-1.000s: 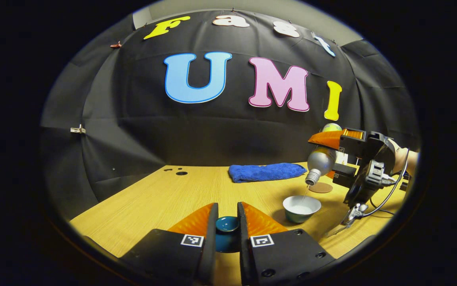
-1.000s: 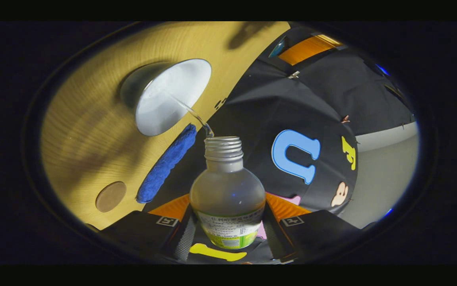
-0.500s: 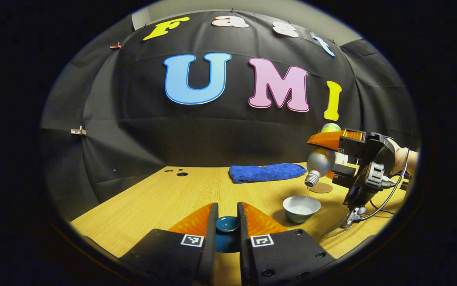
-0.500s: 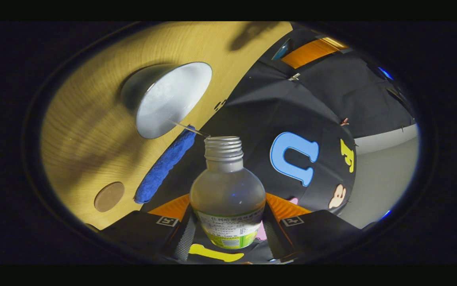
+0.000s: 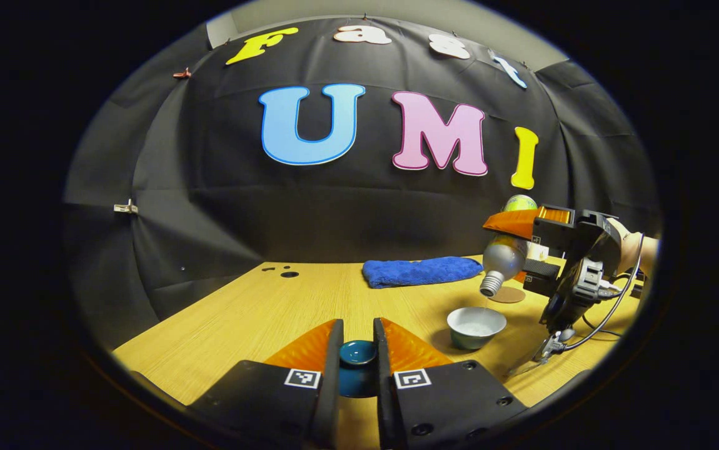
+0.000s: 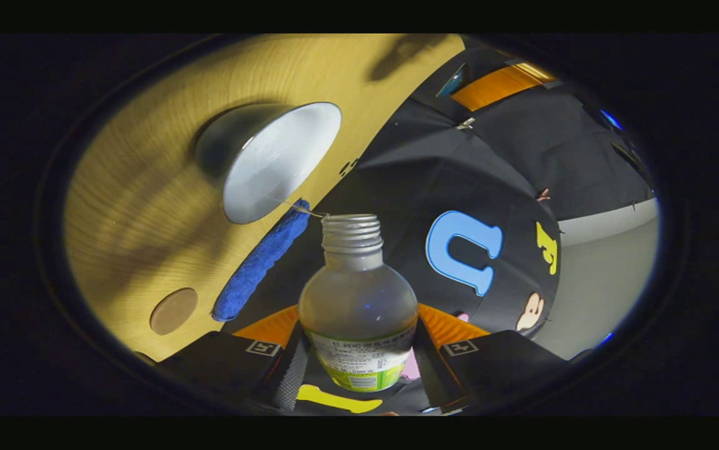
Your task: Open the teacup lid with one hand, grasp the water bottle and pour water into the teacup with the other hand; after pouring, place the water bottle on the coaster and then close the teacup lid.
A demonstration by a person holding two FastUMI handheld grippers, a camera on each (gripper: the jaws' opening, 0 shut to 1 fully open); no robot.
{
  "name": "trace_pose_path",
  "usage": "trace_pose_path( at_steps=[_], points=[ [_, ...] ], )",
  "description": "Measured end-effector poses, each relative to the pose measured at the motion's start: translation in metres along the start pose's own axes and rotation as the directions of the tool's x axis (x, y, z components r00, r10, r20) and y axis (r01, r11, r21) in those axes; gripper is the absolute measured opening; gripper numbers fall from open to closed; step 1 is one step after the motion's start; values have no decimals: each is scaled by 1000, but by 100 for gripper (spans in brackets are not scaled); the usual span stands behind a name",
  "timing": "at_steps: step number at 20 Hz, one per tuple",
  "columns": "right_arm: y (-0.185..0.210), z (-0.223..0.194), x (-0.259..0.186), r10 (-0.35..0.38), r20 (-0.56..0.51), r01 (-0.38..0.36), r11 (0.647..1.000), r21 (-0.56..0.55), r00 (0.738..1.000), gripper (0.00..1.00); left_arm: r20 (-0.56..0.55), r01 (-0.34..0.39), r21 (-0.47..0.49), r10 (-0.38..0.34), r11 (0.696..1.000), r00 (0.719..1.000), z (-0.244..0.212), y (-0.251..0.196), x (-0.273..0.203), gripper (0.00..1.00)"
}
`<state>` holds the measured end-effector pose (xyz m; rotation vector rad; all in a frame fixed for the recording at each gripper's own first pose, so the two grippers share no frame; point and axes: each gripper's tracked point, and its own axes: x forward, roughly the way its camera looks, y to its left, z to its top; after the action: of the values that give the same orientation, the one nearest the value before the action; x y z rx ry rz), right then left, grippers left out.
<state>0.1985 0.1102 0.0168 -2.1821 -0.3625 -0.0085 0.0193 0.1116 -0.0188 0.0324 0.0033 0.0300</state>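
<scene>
The right gripper [image 6: 356, 340] squeezes the water bottle [image 6: 357, 309], tipped over the teacup [image 5: 476, 327] (its mouth points down at the cup). The left gripper [image 5: 357, 359] pinches the blue lid [image 5: 357, 354] low over the table [image 5: 259, 319]. The round coaster [image 5: 507, 294] sits behind the cup, near the blue cloth [image 5: 421, 271].

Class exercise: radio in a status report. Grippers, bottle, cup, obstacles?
Left gripper shut on teacup lid. Right gripper shut on water bottle, tipped over open teacup. Coaster bare beyond cup.
</scene>
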Motion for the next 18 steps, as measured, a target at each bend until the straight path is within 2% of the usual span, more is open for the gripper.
trace_pose_path(
  at_steps=[8, 9, 12, 16, 18],
  points=[
    [0, 0, 0, 3, 3, -3, 1000, 11, 1000, 78, -3, -11, 2, 11, 1000, 1000, 0, 4, -3, 29],
    [0, 1, 0, 4, 4, -4, 1000, 13, 1000, 81, -3, -12, 4, 12, 1000, 1000, 1, 4, -3, 29],
    [0, -1, 0, 1, 2, -1, 1000, 26, 1000, 78, 2, -18, 14, 18, 1000, 1000, 3, 4, -5, 29],
    [0, -9, -3, 8, -24, -5, 993, 115, 1000, 78, 9, -17, 25, 17, 1000, 1000, 9, 0, -9, 29],
    [3, -19, -12, 37, -34, -29, 976, 216, 999, 78, 16, -16, 26, 15, 1000, 1000, 13, -3, -10, 28]
  ],
)
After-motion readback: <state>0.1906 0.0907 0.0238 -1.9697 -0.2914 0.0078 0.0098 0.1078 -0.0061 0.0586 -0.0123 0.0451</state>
